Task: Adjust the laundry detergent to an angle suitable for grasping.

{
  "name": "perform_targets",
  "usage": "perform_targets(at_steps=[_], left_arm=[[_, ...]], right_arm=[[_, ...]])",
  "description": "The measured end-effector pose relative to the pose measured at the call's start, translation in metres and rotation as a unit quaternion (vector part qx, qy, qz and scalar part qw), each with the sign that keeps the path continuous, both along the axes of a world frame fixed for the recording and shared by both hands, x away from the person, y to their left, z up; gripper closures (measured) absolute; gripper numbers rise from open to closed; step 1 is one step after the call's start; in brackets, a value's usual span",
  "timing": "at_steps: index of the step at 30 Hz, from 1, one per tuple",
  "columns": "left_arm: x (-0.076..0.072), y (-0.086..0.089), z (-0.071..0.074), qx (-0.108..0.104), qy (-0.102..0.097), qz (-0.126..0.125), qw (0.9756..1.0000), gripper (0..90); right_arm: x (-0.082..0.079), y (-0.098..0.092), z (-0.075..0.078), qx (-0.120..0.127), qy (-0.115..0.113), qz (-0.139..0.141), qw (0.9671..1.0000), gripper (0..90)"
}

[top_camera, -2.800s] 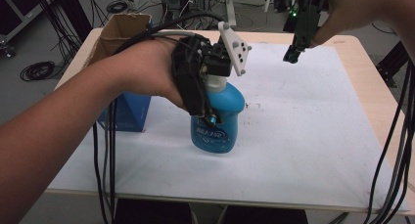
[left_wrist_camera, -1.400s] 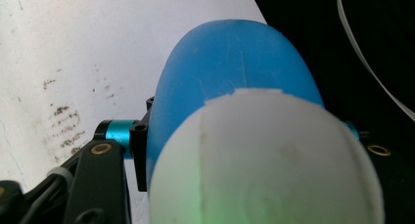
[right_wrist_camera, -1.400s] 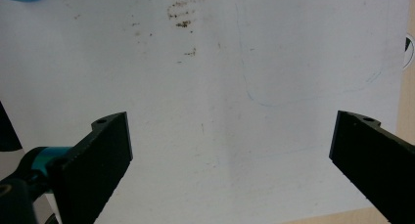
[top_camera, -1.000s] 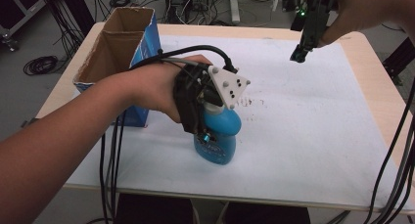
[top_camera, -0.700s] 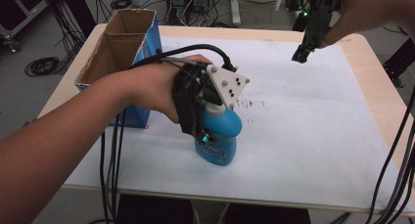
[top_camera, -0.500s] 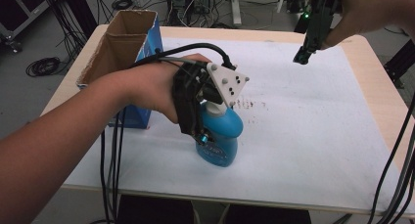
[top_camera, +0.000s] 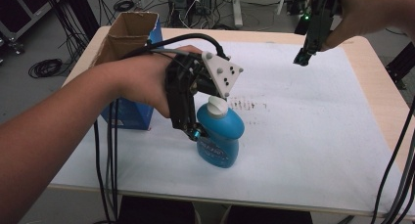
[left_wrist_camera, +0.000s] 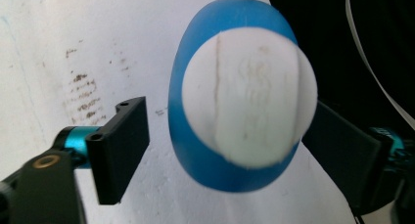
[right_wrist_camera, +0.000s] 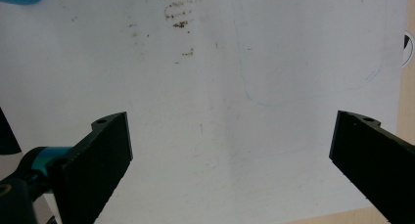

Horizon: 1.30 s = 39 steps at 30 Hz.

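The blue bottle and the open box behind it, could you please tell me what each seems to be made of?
The blue bottle looks like smooth, slightly glossy moulded plastic, with a matte white plastic cap bearing a faint embossed mark. The box appears to be cardboard: dull brown inside its flaps, printed blue outside.

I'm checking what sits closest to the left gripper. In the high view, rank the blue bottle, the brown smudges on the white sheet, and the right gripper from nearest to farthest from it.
1. Blue bottle: between the left gripper's jaws, below the hand.
2. Brown smudges: on the sheet just beyond the bottle, toward the middle.
3. Right gripper: raised over the far right of the table.
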<state>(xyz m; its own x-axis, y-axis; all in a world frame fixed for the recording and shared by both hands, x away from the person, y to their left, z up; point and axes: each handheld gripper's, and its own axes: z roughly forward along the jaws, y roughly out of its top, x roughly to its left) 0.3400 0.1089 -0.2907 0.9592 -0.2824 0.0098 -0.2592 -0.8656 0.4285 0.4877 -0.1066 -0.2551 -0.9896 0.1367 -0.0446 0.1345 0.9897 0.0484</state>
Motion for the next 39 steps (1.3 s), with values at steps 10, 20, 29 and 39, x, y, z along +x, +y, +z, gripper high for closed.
perform_targets(at_steps=[10, 20, 29, 39], left_arm=[[0.005, 0.008, 0.011, 0.044, 0.001, 0.028, 0.9986, 12.9], [0.011, 0.015, 0.02, 0.075, 0.0, 0.056, 0.9956, 8.5], [0.017, 0.023, 0.029, 0.113, -0.01, 0.084, 0.99, 3.2], [0.025, 0.034, 0.042, 0.144, -0.004, 0.112, 0.9833, 1.7]], right_arm=[[-0.001, -0.001, 0.0, -0.001, 0.0, 0.0, 1.0, 1.2], [-0.003, -0.003, 0.001, 0.001, 0.0, 0.0, 1.0, 1.1], [-0.004, -0.003, -0.001, 0.004, 0.001, 0.002, 1.0, 1.1], [-0.005, -0.004, 0.001, 0.005, 0.001, 0.002, 1.0, 1.2]])
